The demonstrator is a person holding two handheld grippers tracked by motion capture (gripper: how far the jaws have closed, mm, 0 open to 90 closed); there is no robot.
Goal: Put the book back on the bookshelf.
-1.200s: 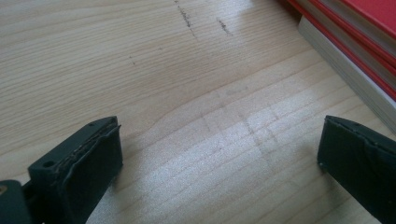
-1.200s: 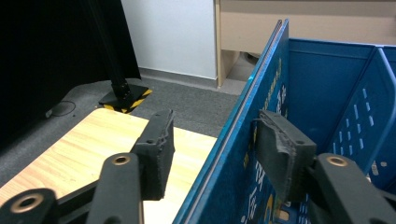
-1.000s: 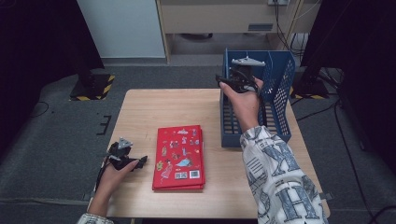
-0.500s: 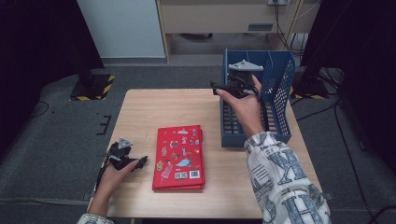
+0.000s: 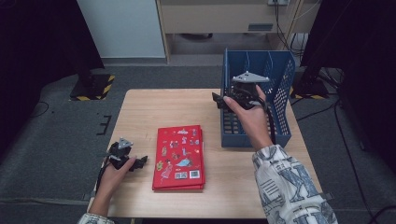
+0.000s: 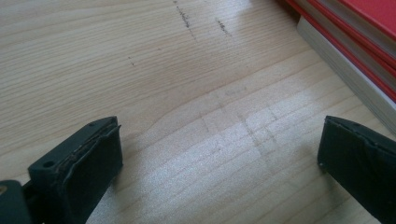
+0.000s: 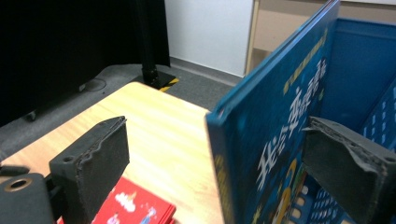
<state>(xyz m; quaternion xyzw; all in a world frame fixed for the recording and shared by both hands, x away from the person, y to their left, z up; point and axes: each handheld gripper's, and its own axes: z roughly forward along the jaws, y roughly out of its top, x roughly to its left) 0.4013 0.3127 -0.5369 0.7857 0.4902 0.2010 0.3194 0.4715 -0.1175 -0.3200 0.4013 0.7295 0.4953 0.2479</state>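
Blue book (image 7: 261, 140) stands between just-widened right tongs (image 7: 219, 163), untouched; left tongs (image 6: 219, 172) spread over bare wood.

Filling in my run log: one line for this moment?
right gripper: jaws just opened, blue book released in rack | left gripper: open, beside red books

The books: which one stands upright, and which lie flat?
The blue book stands upright in the blue rack, between the right gripper's open jaws. The red books lie flat, stacked on the table.
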